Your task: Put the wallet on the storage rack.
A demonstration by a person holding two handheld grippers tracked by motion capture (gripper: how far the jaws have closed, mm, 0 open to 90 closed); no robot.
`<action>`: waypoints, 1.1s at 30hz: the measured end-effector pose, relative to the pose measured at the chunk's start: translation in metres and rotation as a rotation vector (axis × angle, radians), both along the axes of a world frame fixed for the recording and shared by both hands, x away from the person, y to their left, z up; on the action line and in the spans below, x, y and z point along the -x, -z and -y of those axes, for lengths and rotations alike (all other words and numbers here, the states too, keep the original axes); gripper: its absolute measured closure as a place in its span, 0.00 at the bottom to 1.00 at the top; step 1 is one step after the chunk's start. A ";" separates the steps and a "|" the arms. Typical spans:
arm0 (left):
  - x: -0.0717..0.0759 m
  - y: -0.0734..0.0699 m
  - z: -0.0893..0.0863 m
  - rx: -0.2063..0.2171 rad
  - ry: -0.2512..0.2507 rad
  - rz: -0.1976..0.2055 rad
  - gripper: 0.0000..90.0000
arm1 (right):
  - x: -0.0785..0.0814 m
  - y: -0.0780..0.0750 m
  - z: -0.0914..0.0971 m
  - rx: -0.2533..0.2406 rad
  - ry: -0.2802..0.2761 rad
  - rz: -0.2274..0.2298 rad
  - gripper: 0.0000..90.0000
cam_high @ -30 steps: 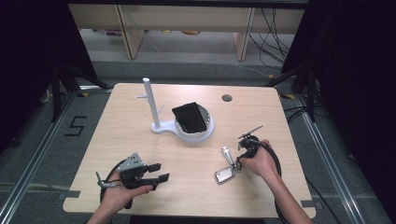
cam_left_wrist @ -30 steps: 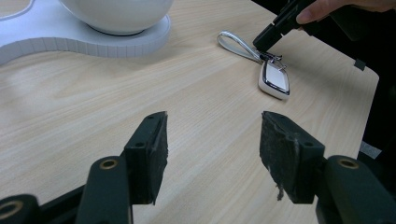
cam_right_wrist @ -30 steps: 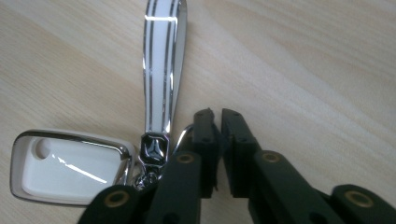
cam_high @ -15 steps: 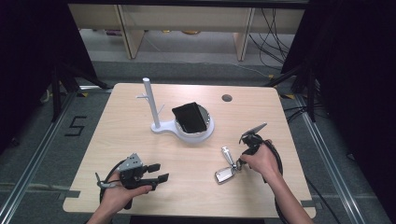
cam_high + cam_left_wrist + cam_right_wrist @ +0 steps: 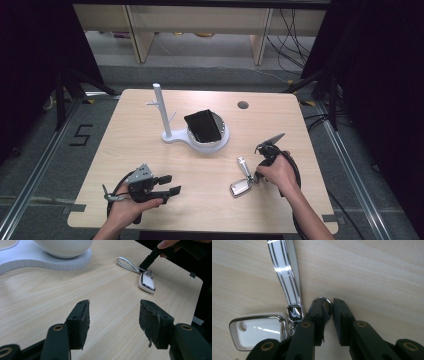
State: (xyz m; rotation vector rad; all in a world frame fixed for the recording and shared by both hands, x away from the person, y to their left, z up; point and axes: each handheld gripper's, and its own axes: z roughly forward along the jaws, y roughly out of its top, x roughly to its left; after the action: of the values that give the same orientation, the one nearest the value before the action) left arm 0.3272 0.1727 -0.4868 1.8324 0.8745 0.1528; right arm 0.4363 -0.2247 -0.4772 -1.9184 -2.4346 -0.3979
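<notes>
While the car key fob point(image 5: 241, 187) lies flat on the worktop point(image 5: 200, 210) near its front right edge, the right gripper point(image 5: 256, 176) stands over its ring end. The left gripper point(image 5: 113, 322), jaws apart and empty, faces the fob from a distance. In the right gripper view, nearly closed jaws pinch the key ring point(image 5: 325, 304); squeezing fully before lifting should keep it from slipping.
</notes>
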 end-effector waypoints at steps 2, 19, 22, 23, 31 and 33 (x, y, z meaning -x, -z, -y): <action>0.000 0.000 0.001 0.001 0.000 0.000 0.46 | 0.001 -0.002 -0.003 0.029 -0.003 -0.036 0.91; -0.001 -0.002 0.002 -0.003 0.010 0.003 0.46 | -0.006 -0.005 -0.009 0.028 0.017 -0.072 0.90; -0.001 -0.001 0.001 0.005 0.005 0.001 0.46 | -0.007 -0.006 -0.011 0.028 0.034 -0.095 0.90; -0.001 -0.001 0.000 0.000 0.005 0.000 0.46 | -0.007 -0.006 -0.012 0.021 0.027 -0.096 0.89; 0.001 0.000 -0.001 -0.003 -0.003 0.001 0.46 | -0.008 -0.005 -0.015 0.060 0.024 -0.131 0.89; 0.001 0.000 -0.001 -0.001 -0.003 -0.002 0.46 | -0.008 -0.005 -0.015 0.068 0.010 -0.151 0.91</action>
State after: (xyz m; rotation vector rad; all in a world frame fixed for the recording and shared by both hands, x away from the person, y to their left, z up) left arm 0.3265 0.1738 -0.4869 1.8324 0.8789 0.1536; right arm 0.4448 -0.2095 -0.4725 -1.9103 -2.3725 -0.1661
